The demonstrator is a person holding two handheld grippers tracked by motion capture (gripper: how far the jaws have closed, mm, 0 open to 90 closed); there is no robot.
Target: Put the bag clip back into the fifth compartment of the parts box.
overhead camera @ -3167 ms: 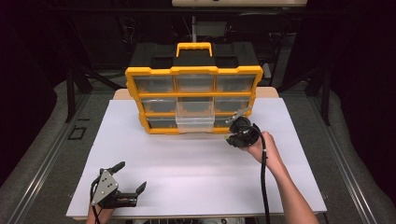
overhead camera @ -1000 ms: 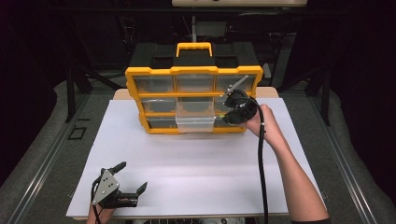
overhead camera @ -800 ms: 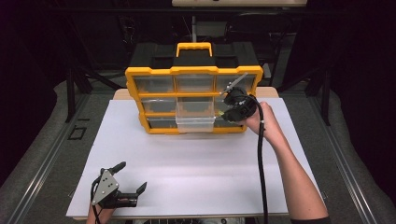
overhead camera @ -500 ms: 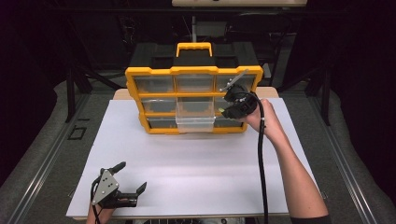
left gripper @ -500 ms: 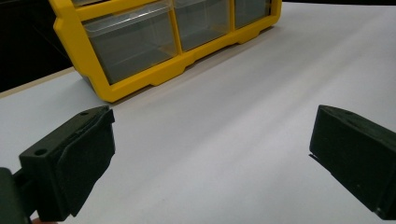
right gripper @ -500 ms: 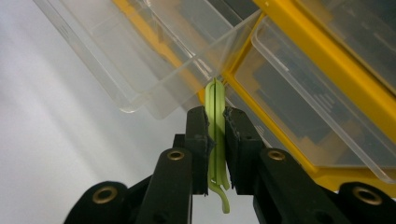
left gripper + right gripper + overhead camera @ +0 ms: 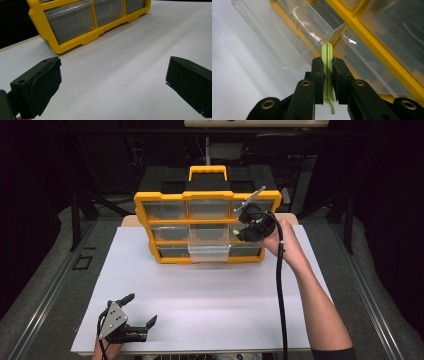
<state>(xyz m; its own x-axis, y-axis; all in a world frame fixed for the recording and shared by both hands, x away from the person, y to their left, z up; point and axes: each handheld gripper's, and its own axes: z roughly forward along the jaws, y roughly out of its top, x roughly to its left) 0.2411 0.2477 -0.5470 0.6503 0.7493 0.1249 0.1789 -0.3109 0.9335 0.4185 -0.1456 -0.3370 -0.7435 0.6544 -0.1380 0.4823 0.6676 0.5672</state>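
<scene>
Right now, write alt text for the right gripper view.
The right gripper has its two black jaws clamped on a thin light-green clip, held upright. Just beyond it sit the clear drawers of a yellow organizer, one drawer pulled out over the white table.

White table top, matte, evenly lit from above. A wooden board edge shows under its far side. Grey floor on both sides, a metal rail running along the left. Black tape square on the floor. Beyond: dark room, black frame legs. Pale light strip overhead.
</scene>
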